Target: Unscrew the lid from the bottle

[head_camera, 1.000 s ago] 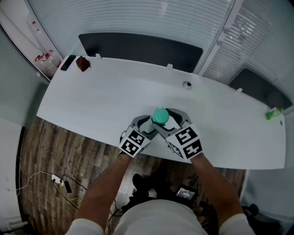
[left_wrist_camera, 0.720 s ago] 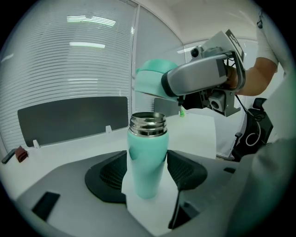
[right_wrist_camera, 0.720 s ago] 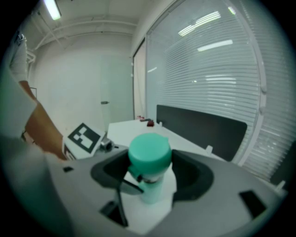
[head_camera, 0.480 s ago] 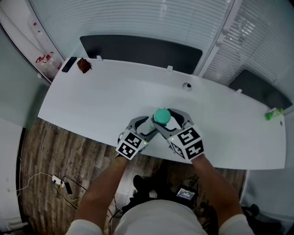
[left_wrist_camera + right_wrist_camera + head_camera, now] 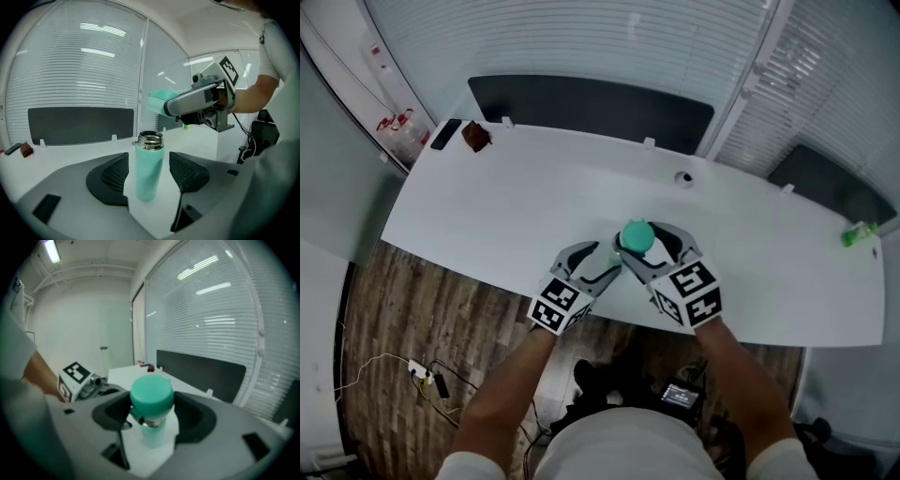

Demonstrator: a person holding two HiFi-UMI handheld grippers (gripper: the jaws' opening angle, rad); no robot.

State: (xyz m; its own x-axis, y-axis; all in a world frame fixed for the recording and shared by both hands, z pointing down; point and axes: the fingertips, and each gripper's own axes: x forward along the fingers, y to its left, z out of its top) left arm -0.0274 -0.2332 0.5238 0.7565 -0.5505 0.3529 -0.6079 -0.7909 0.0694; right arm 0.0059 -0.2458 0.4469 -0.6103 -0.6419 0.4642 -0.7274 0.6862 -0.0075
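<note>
A teal bottle stands upright on the white table, its steel threaded neck bare. My left gripper is open, with a pad on each side of the bottle body and a gap on both sides. The teal lid is off the bottle and hangs just above the neck, and my right gripper is shut on it. In the head view the lid hides the bottle, the left gripper sits to its lower left, and the right gripper reaches in from the lower right.
A dark phone and a small brown object lie at the table's far left corner. A round cable hole sits behind the bottle. A green item rests at the far right. The near table edge runs under both grippers.
My left gripper has drawn back from the bottle toward the near table edge and the lower left. The right gripper with the lid has barely moved.
</note>
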